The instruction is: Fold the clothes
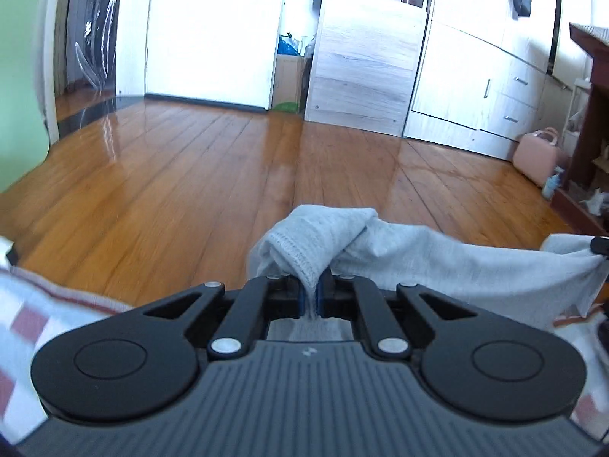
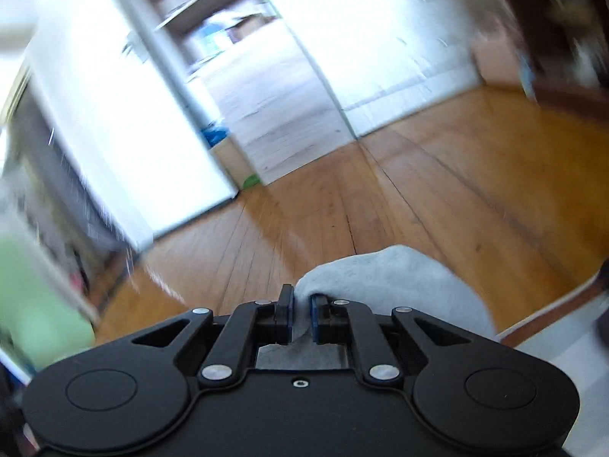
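Above the wooden floor [image 1: 171, 175], two hand-held grippers, left [image 1: 312, 293] and right [image 2: 300, 316], each pinch one grey garment [image 1: 437, 262].

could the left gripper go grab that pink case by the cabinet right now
Probably not: the left gripper is shut on the grey garment, and the pink case sits far across the wooden floor.
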### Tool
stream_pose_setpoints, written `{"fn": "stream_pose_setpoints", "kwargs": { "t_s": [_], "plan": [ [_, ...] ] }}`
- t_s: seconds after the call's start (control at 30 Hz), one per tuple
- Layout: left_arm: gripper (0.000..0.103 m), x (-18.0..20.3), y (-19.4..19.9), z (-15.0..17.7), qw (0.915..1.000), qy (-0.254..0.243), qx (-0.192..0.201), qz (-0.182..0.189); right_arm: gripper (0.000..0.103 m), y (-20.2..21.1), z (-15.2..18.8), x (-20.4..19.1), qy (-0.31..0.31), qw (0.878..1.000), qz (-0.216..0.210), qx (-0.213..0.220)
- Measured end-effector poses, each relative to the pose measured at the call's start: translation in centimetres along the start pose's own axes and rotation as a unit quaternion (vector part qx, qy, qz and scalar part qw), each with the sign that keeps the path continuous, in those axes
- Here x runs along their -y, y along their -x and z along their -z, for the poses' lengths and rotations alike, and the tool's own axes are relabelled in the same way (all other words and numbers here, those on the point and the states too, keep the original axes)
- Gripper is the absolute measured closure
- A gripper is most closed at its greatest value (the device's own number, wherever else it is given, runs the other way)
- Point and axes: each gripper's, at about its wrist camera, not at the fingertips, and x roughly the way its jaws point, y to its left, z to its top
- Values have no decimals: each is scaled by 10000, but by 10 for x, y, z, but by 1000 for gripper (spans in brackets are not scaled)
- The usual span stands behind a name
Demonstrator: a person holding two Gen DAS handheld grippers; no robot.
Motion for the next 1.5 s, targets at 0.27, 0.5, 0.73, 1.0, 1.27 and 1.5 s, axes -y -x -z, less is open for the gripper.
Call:
{"fn": "stream_pose_setpoints", "kwargs": {
  "t_s": [0.27,0.5,0.73,1.0,1.27,1.5],
  "plan": [
    [98,-26,70,-24,9987,351,243,270,93,5,-33,-32,940,9952,-155,-239],
    [98,-8,-28,-153,9973,-464,540,201,93,-58,-113,-71,1747,9845,-118,-90],
    [15,19,-179,-204,9966,-302,-384,-663,37,-204,-180,-87,635,9803,1866,110],
    [36,-32,-183,-6,9758,1305,-1726,-304,38,-138,20,-3,127,9937,773,-804],
    [45,-24,-174,5,9712,1153,-2039,-427,39,-114,36,32,-1467,9694,747,-1823],
    [45,-29,-148,8,9736,526,-2090,-752,37,-90,75,48,-2657,9284,476,-2554]
  ]
}}
